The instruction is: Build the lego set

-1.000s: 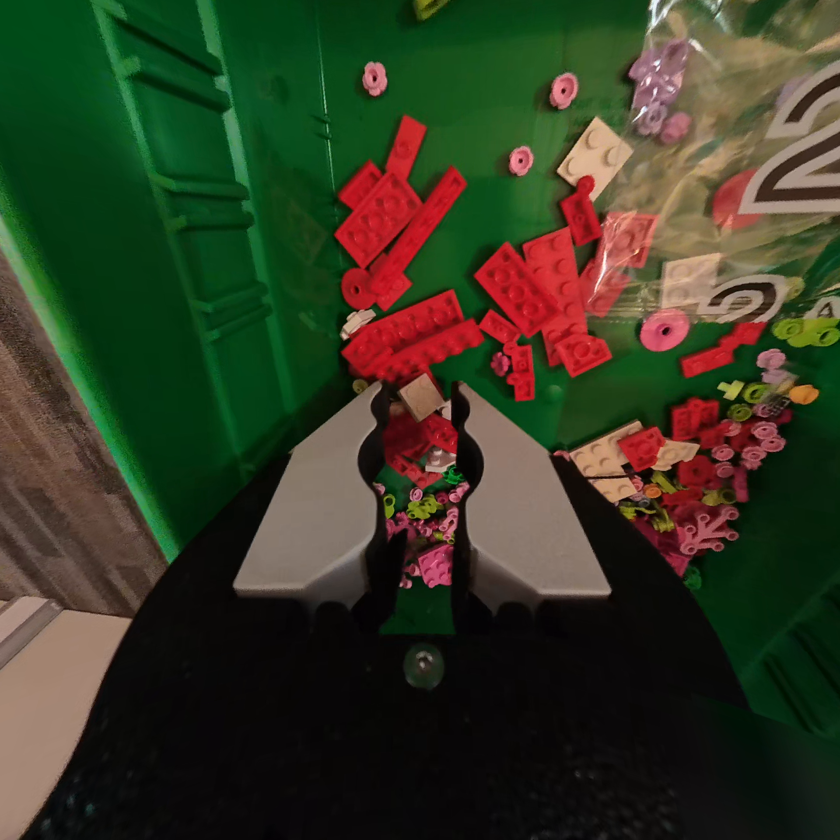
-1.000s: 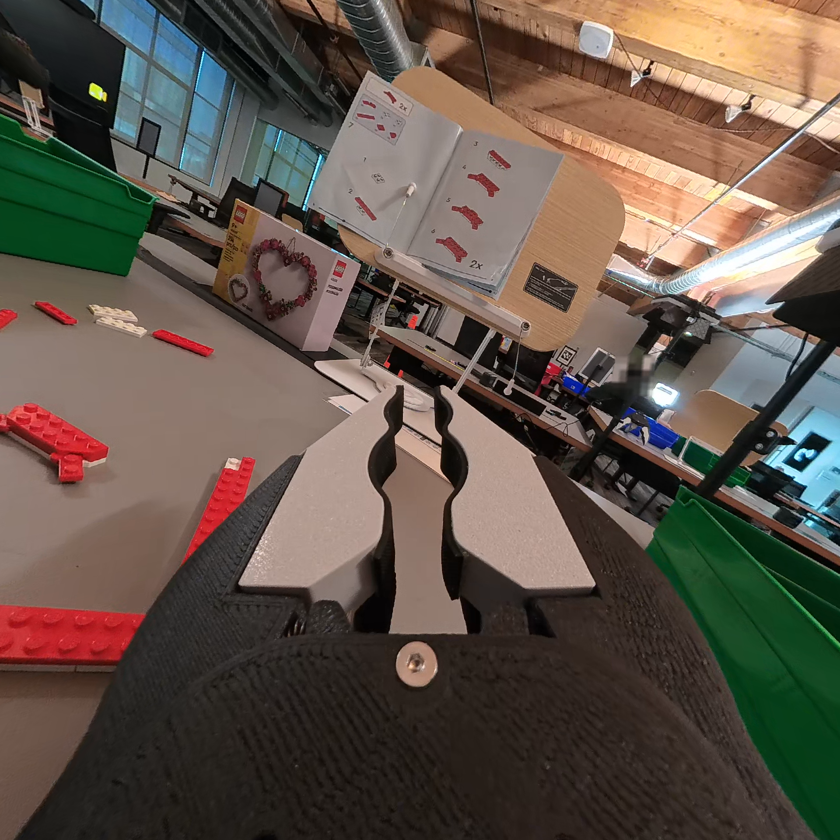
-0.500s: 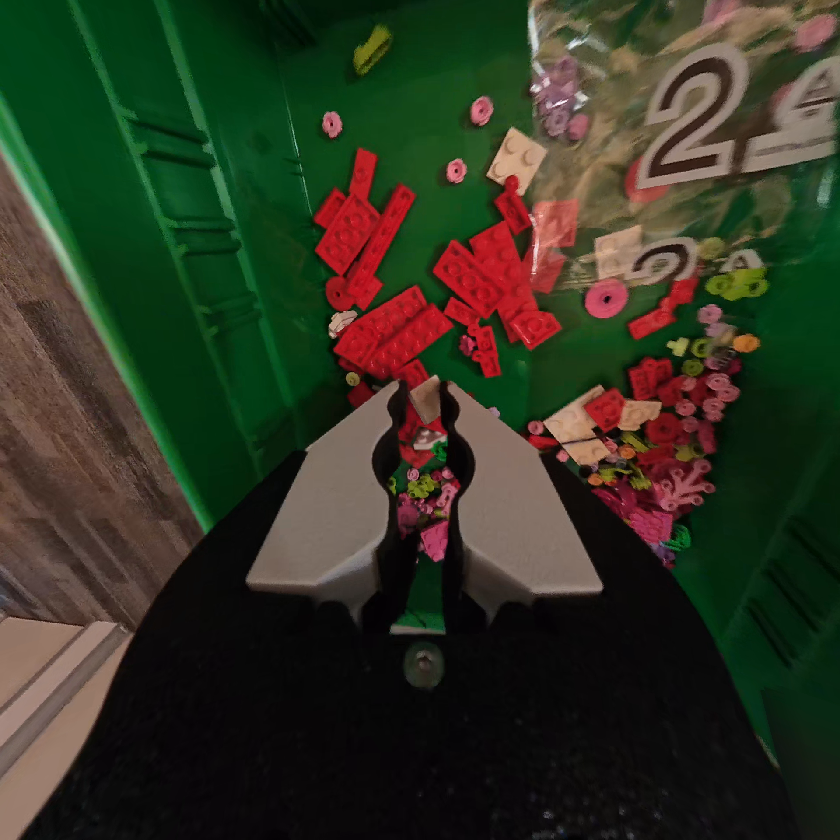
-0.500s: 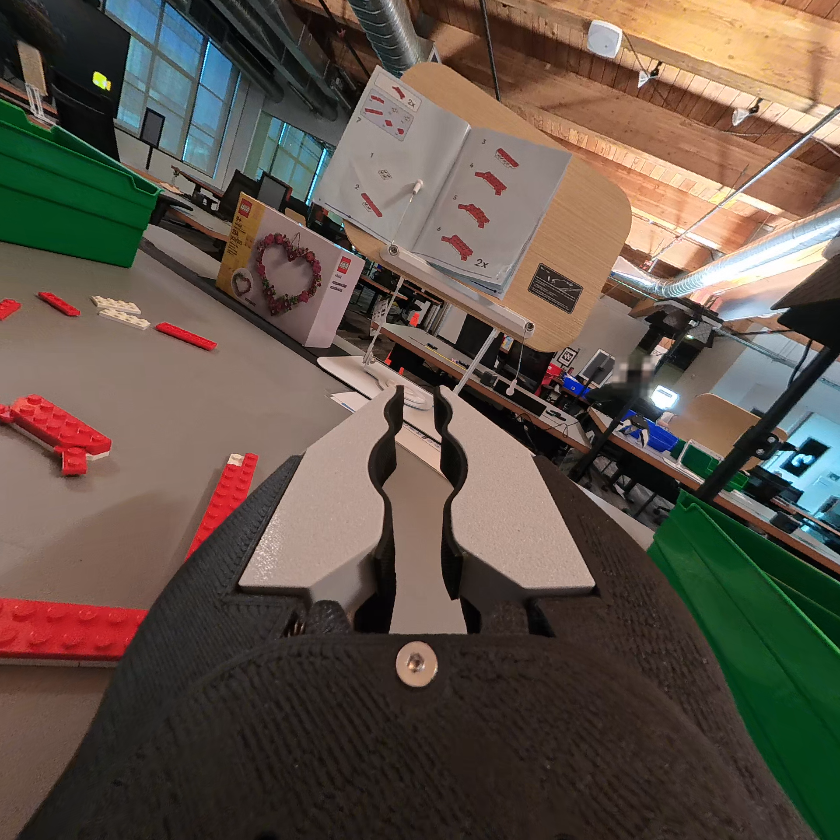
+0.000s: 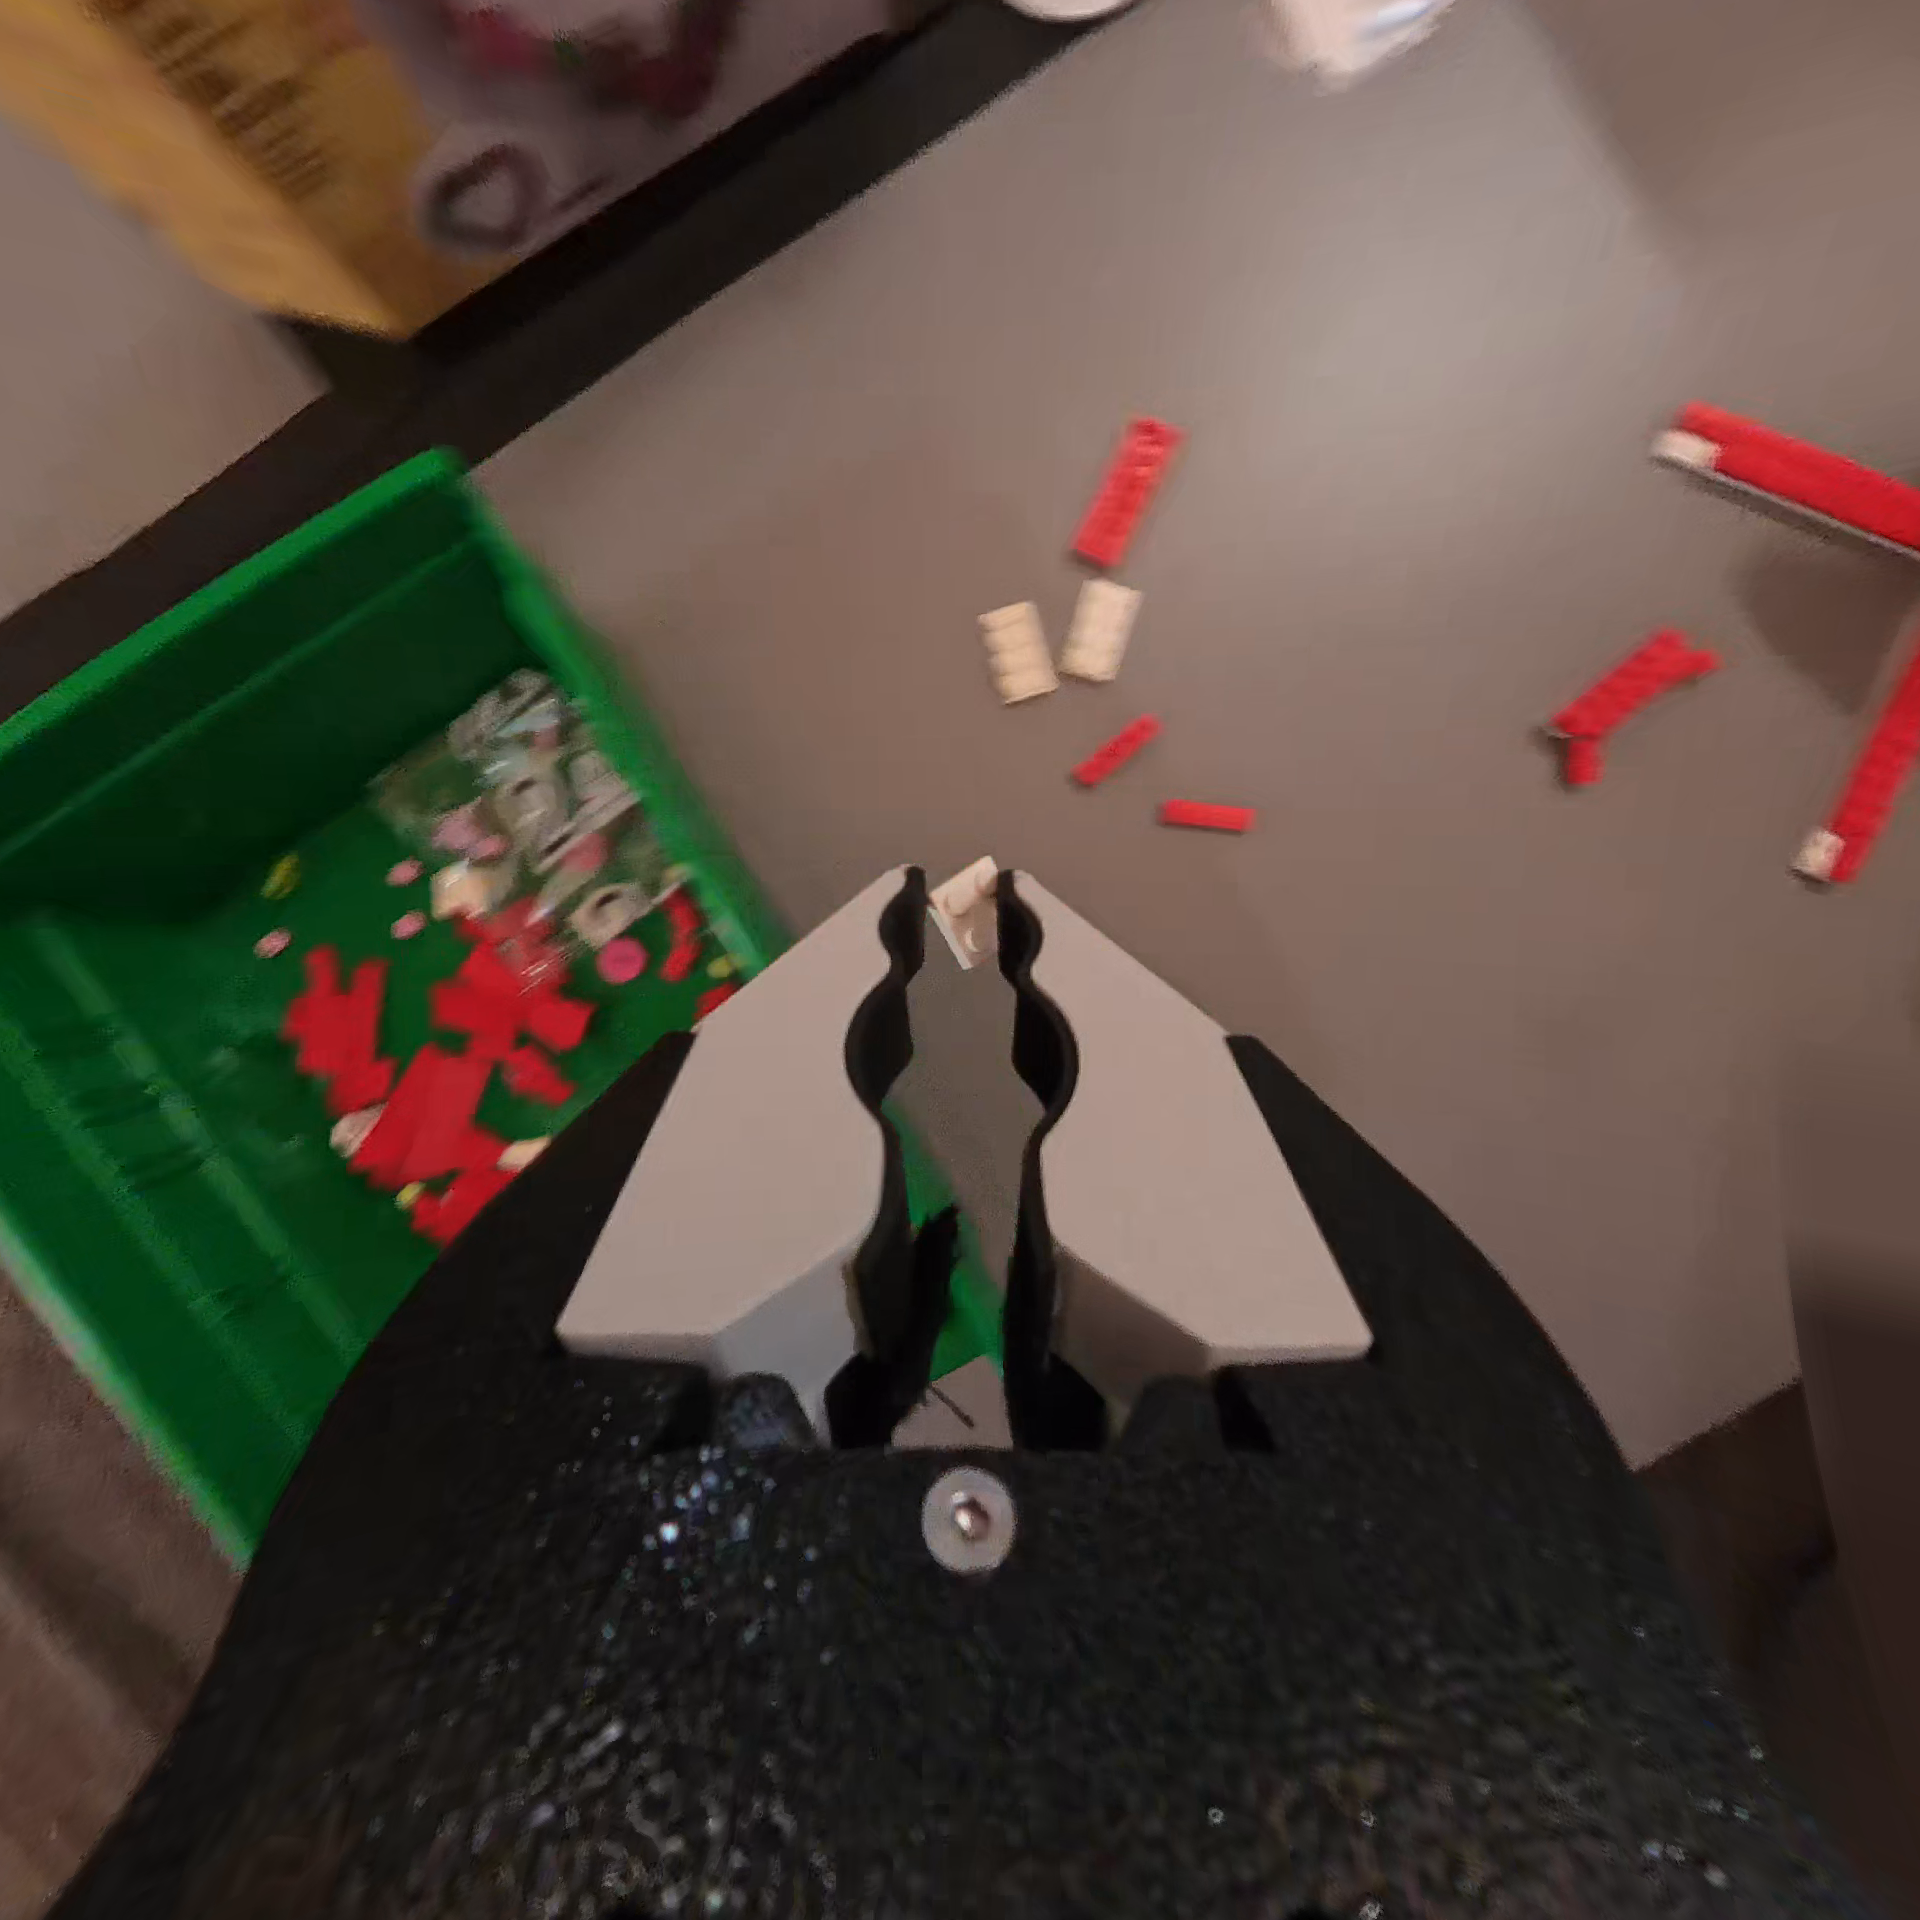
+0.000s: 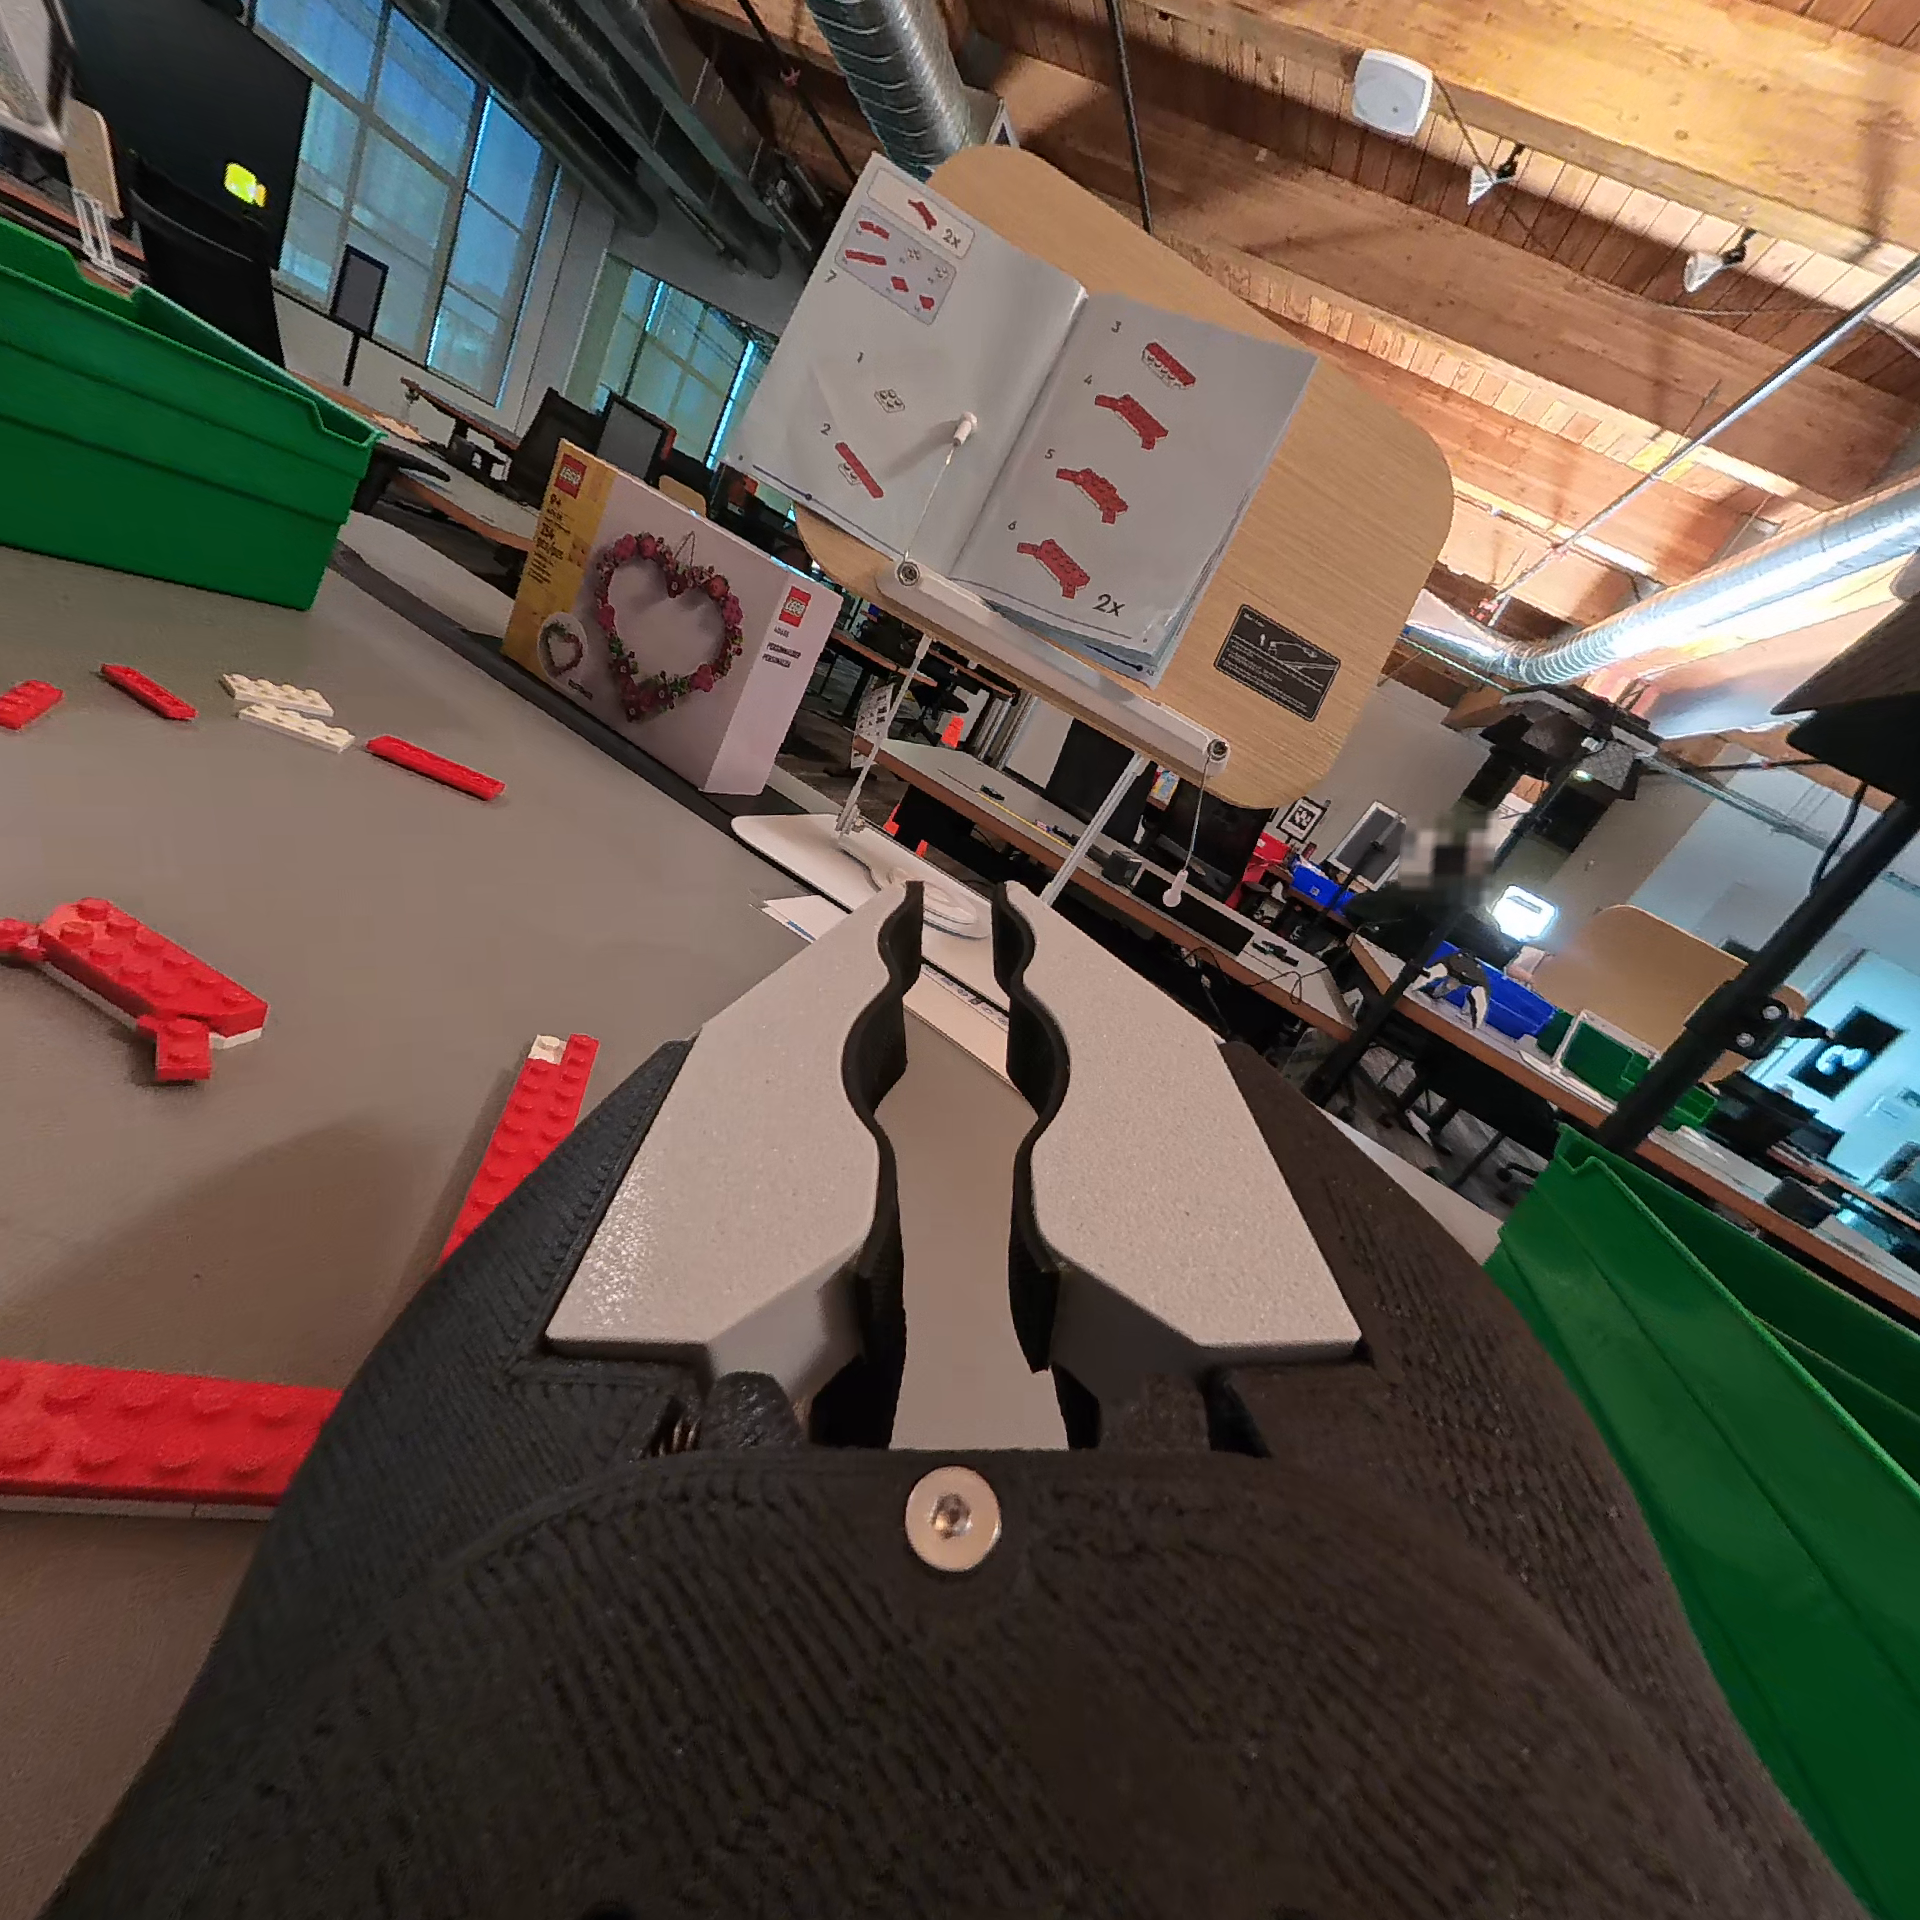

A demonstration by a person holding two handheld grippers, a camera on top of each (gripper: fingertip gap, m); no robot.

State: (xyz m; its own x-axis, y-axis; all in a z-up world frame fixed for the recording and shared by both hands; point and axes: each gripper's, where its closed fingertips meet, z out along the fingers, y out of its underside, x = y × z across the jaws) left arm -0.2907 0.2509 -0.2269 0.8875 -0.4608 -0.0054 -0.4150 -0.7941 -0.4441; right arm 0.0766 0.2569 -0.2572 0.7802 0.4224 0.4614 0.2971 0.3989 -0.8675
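Left gripper (image 5: 961, 894) pinched a white plate (image 5: 964, 914), table (image 5: 1351, 312) parts lying ahead-right; right gripper (image 6: 956, 914) sat empty, jaws apart.

A wooden book stand (image 6: 1340, 540) rises off the back edge of the grey table (image 6: 343, 914). Behind the stand, rows of desks (image 6: 1226, 935) hold blue bins (image 6: 1496, 997) and monitors. Left of it, tall windows (image 6: 436, 270) line the far wall. Above it run wooden ceiling beams (image 6: 1558, 187) and a silver air duct (image 6: 894, 62).
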